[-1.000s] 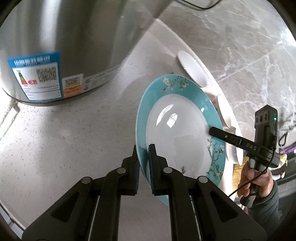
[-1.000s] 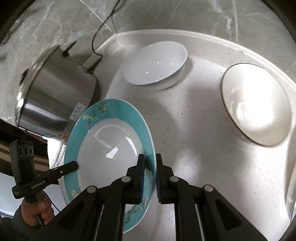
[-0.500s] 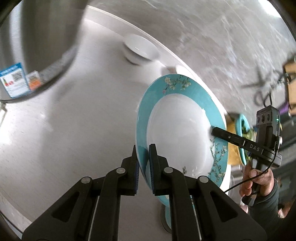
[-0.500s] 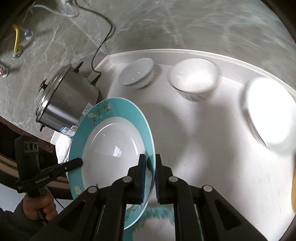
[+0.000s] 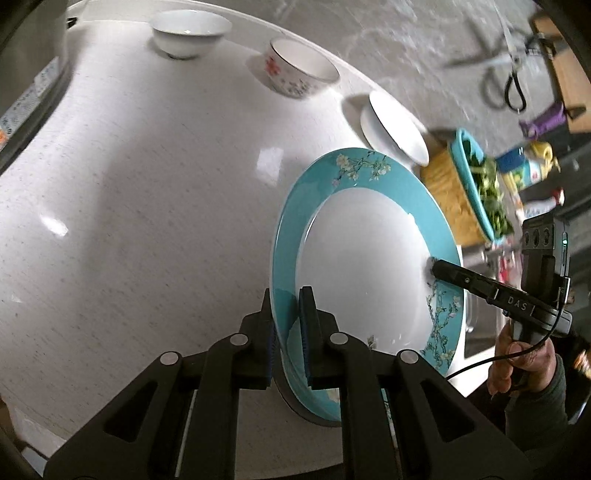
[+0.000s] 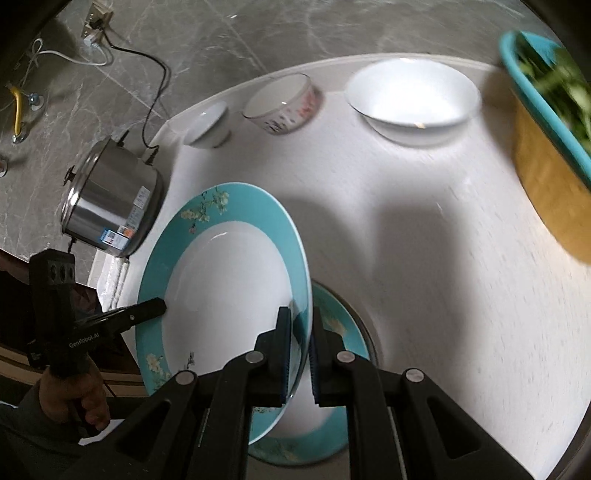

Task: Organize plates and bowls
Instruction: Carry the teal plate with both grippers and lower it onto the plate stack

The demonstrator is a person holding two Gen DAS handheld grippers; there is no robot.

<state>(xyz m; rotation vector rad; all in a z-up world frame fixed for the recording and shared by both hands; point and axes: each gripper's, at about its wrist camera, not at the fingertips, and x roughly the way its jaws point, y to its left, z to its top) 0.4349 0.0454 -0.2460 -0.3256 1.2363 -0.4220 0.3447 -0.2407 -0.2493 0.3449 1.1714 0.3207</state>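
A teal-rimmed plate with white centre and blossom pattern is held in the air between both grippers. My left gripper is shut on its near rim. My right gripper is shut on the opposite rim; the plate also shows in the right wrist view. A second matching teal plate lies on the white counter right below it. Three bowls stand along the counter's back edge: a small white one, a flowered one and a larger white one.
A steel cooker with a cord stands at the counter's left end. A teal tray of greens sits on a yellow board at the right. Scissors hang on the marble wall.
Both grippers carried the plate away from the steel cooker, to the right along the counter. It now hangs over the second teal plate. The bowls have come into fuller view.
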